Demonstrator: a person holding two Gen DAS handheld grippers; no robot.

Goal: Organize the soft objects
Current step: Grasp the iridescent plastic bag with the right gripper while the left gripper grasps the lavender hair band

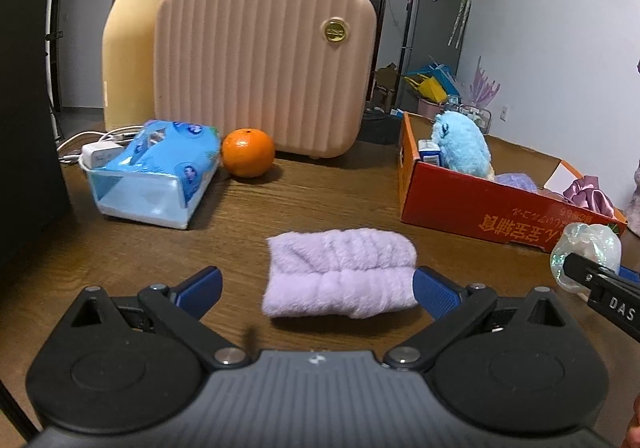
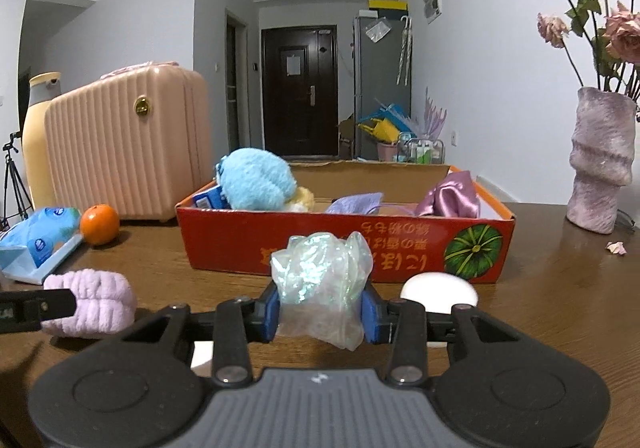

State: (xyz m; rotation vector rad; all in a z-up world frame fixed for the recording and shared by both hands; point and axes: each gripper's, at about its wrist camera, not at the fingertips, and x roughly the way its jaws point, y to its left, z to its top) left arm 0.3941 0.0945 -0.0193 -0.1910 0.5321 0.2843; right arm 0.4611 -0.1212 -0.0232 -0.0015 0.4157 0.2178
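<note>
A folded lilac fluffy cloth lies on the wooden table between the wide-open fingers of my left gripper; its right pad touches the cloth. The cloth also shows in the right wrist view. My right gripper is shut on a crumpled iridescent plastic bag, held above the table in front of the red cardboard box. The box holds a blue plush toy, a lilac cloth and a pink satin piece. The bag also shows in the left wrist view.
A pink ribbed case, a yellow thermos, a tissue pack and an orange stand at the back left. A white round object lies before the box. A vase with dried roses stands at the right.
</note>
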